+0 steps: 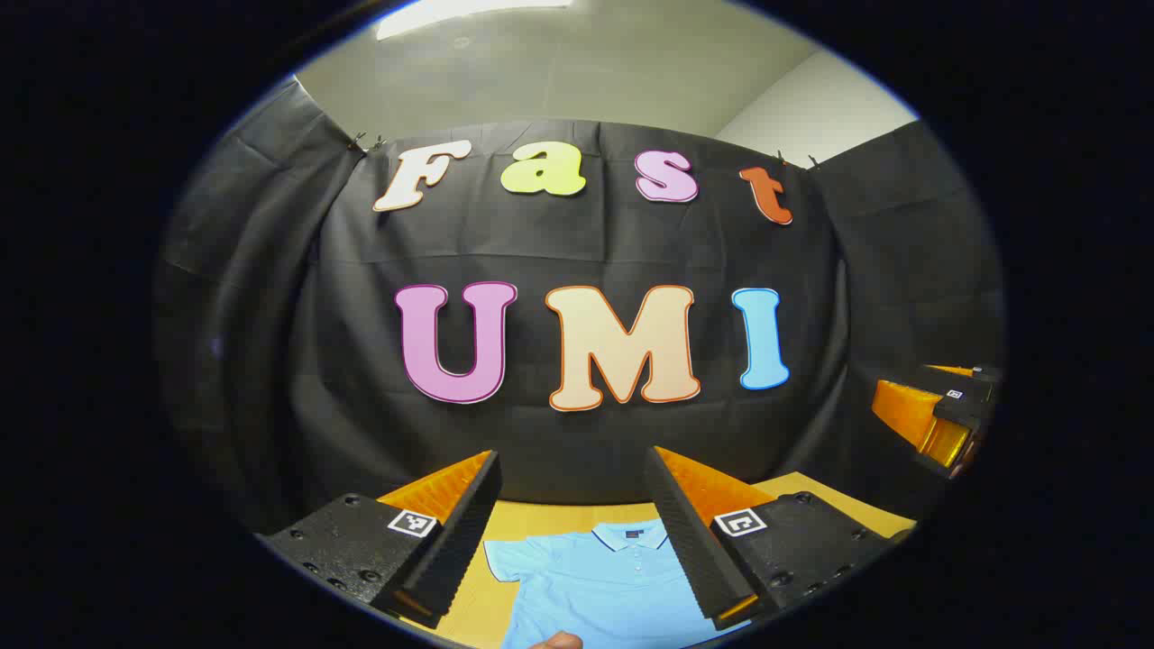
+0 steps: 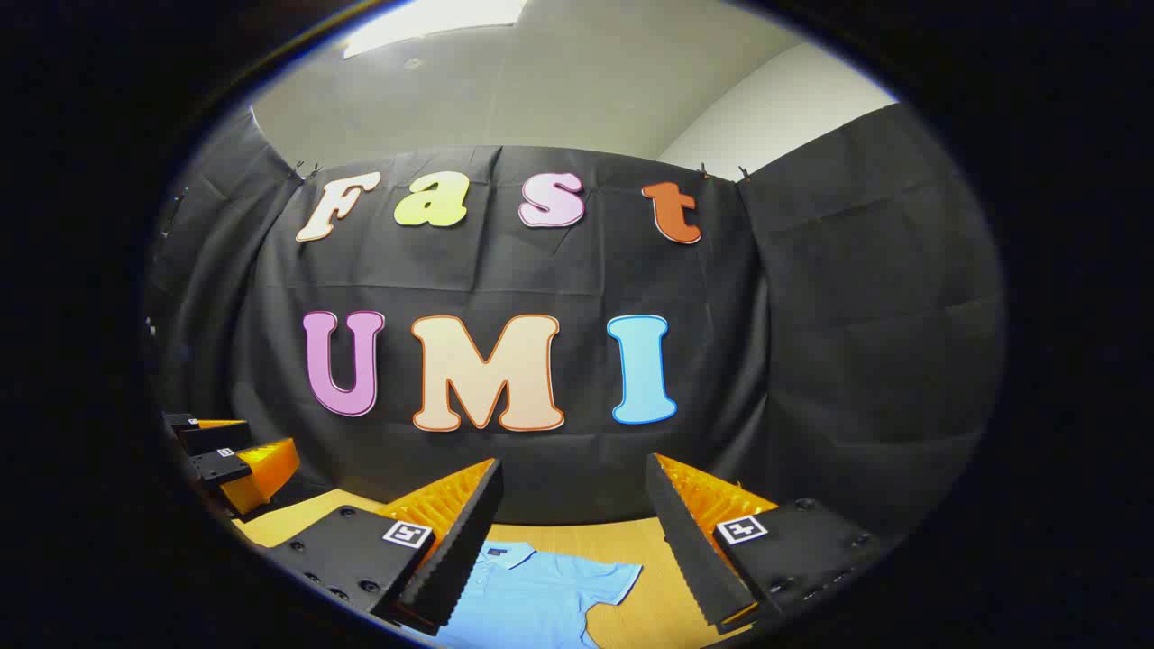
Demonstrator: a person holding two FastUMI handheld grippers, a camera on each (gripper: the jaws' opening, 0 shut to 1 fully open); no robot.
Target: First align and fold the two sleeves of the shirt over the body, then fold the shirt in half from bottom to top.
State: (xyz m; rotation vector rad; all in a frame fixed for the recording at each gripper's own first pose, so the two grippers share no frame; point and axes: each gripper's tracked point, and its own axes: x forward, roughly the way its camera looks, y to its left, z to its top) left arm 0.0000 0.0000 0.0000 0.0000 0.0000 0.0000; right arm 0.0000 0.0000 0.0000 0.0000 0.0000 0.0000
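In the left gripper view, the shirt (image 1: 613, 586), a light blue short-sleeved polo, is seen lying flat on a wooden table (image 1: 532, 521), collar toward the booth's cloth wall (image 1: 577, 234). To the left of the shirt, one short sleeve is spread outward, with a strip of bare table beyond its edge. The left gripper (image 1: 572, 532) is held above the shirt, its fingers spread wide and nothing caught between them; the collar and buttoned placket are seen in the gap. Beyond the collar, a band of bare table runs up to the cloth wall. At the lower edge of the shirt, a fingertip (image 1: 557, 640) is just visible. Far to the right of the shirt, the right gripper (image 1: 938, 415) is seen raised in the air, well clear of the shirt.

In the right gripper view, the left gripper (image 2: 230, 455) is seen far to the left of the shirt (image 2: 532, 599), lifted off the table. The right gripper (image 2: 572, 541) is held above the shirt with its fingers wide apart and empty. The shirt's other sleeve is spread to the right, with open table (image 2: 658, 541) beyond its hem.
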